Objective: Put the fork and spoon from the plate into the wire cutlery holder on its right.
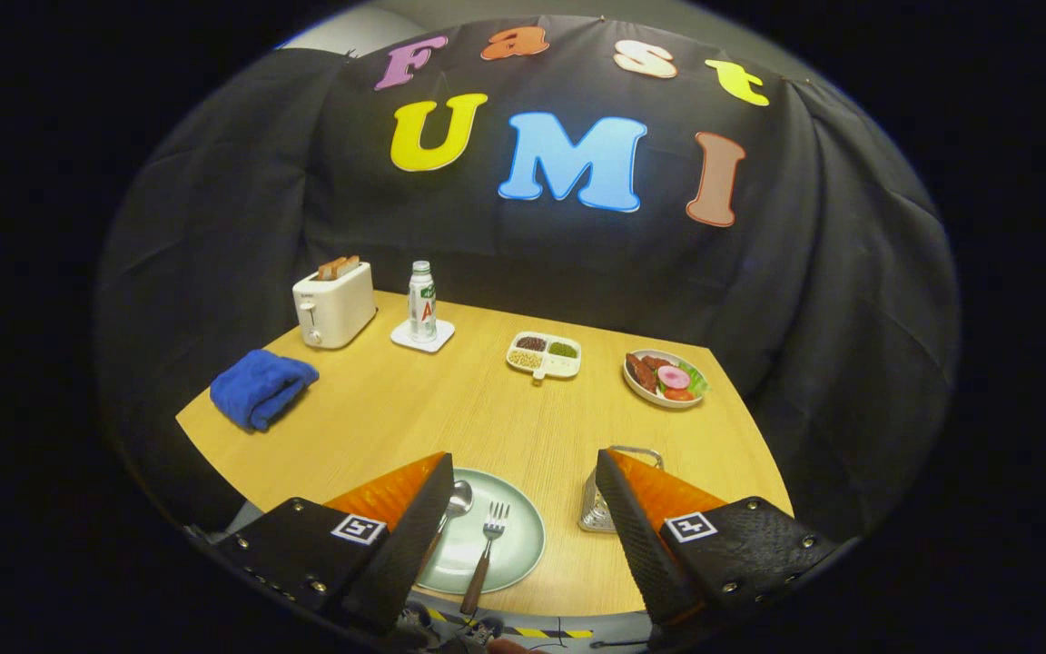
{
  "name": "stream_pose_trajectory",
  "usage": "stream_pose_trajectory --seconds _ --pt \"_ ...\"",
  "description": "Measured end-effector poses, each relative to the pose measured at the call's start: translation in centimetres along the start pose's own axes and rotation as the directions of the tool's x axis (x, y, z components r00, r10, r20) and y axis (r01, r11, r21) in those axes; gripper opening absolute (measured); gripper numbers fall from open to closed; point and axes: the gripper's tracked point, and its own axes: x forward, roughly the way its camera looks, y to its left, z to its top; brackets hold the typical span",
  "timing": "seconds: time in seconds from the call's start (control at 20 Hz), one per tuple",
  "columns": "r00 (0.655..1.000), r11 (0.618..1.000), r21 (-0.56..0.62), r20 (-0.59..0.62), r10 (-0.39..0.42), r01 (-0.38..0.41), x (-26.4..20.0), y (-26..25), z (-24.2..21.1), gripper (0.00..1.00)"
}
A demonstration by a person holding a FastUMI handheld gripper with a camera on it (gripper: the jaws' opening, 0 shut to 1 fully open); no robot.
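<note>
your gripper (523, 509) hangs above the near edge of the table (396, 409) with its fingers spread wide and nothing between them, so you have yet to take hold of either piece.

the plate (523, 545) lies just ahead of the fingers, toward your left finger, which covers part of its rim. on it the fork (487, 545) and the spoon (455, 504) lie side by side, bowl and tines pointing away from you and handles running back toward you. that layout looks meant to give you the handles first, so you can come down on one without crossing the other. the spoon sits right against your left finger and its handle is partly hidden behind it; the fork lies free between the fingers and looks the easier first pick.

the wire cutlery holder (600, 509) stands just behind your right finger, beside the plate, upright with its mouth open upward. being that close, it should need only a short carry once a piece is lifted and tipped handle-up or handle-down.

well beyond the fingers sit a toaster (334, 304), a bottle (422, 300), a blue cloth (261, 386), a divided dish (544, 354) and a plate of food (666, 379), all clear of your working area.
</note>
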Motion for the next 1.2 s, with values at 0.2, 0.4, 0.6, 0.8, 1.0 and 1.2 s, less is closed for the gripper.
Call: stream_pose_trajectory --seconds 0.2,0.4,0.6,0.8,1.0,1.2 --pt "0.993 0.999 -0.034 -0.114 0.034 -0.038 1.2 0.5 -3.6 0.96" --pt "0.981 0.995 -0.075 -0.185 0.056 -0.071 2.0 0.9 -5.9 0.95" --pt "0.962 0.99 -0.088 -0.258 0.088 -0.114 2.7 2.0 -8.2 0.95" --pt "0.928 0.983 -0.1 -0.356 0.108 -0.153 3.4 2.8 -10.9 0.95" --pt "0.861 0.976 -0.109 -0.495 0.113 -0.191 4.4 2.9 -14.4 0.95" --pt "0.815 0.965 -0.113 -0.564 0.132 -0.235 4.9 3.4 -15.6 0.95"
